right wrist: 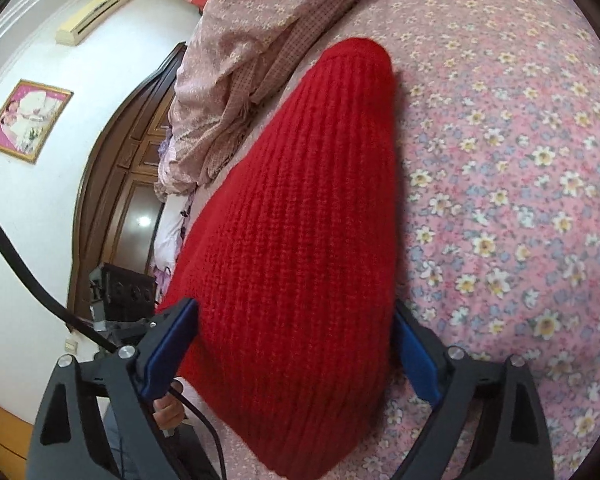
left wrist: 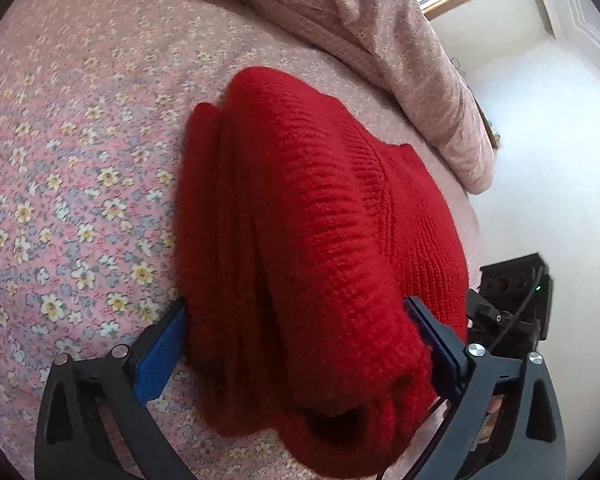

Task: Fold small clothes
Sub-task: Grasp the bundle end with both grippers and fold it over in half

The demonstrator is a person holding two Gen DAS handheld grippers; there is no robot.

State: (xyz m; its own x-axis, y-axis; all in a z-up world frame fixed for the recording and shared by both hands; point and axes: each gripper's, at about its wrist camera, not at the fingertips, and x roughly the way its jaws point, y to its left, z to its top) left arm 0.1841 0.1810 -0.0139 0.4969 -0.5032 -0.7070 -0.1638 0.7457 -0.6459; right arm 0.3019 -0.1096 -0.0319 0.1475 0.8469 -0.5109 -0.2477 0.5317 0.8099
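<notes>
Left gripper [left wrist: 296, 312] spread wide, blue pads on either side of the folded red knit sweater [left wrist: 300, 220], both pads right against the wool with the thick bundle filling the gap; whether squeezing or only bracketing it, cannot tell. Right gripper [right wrist: 296, 320] equally wide apart, blue-lined fingers [right wrist: 172, 344] flanking the same red knit sweater [right wrist: 292, 240] from the opposite side, pads touching or just beside the fabric edges; firm grip or not, again cannot tell. Sweater lying on the bed sheet [left wrist: 68, 168], bunched into a chunky, rounded, layered roll in the left view, a long tapering wedge in the right view. Heavy ribbed knit, raised vertical ridges, fuzzy surface, soft folds stacked along one edge. Sheet pink cotton, printed with small white, yellow and blue flowers, smooth and flat. Beside the sweater a crumpled pale pink blanket [right wrist: 236, 80], floral face, checked textured underside, fringed edge. Beyond the bed, dark carved wooden headboard [right wrist: 116, 184], white wall, framed pink picture [right wrist: 28, 120].
</notes>
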